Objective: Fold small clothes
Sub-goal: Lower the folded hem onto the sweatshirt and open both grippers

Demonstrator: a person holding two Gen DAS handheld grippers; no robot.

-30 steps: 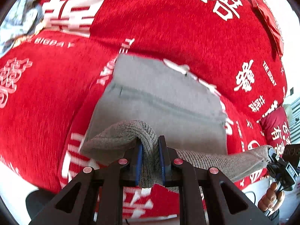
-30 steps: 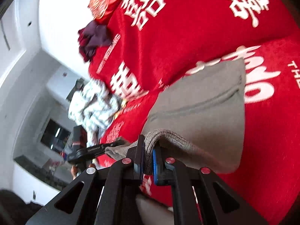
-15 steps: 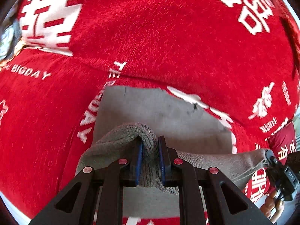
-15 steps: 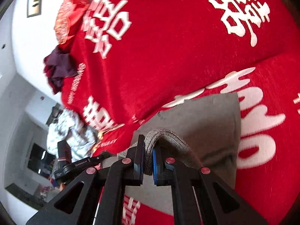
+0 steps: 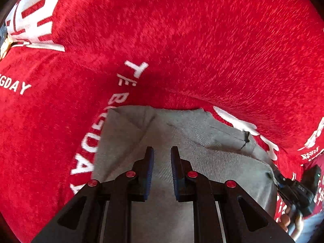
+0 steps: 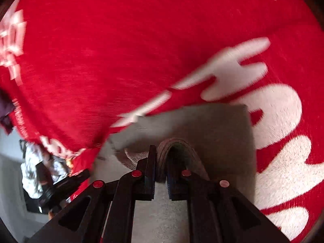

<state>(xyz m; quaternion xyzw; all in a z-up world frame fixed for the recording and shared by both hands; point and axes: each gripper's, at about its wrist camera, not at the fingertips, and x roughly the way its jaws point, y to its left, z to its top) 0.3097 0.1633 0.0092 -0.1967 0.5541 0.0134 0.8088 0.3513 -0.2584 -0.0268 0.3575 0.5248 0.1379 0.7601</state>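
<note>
I hold a claw in each hand above a grey knitted garment [image 5: 202,162] lying folded on a red bedspread [image 5: 182,40] with white lettering. My left claw [image 5: 161,156] is slightly parted, with nothing visibly pinched; the cloth lies beneath it. My right claw [image 6: 161,158] is nearly closed, a ridge of the grey hem humped between its jaws, which have just begun to loosen. The risk I see is that the hem snags on the right pads as I pull away, dragging the top layer askew and spoiling the fold.
</note>
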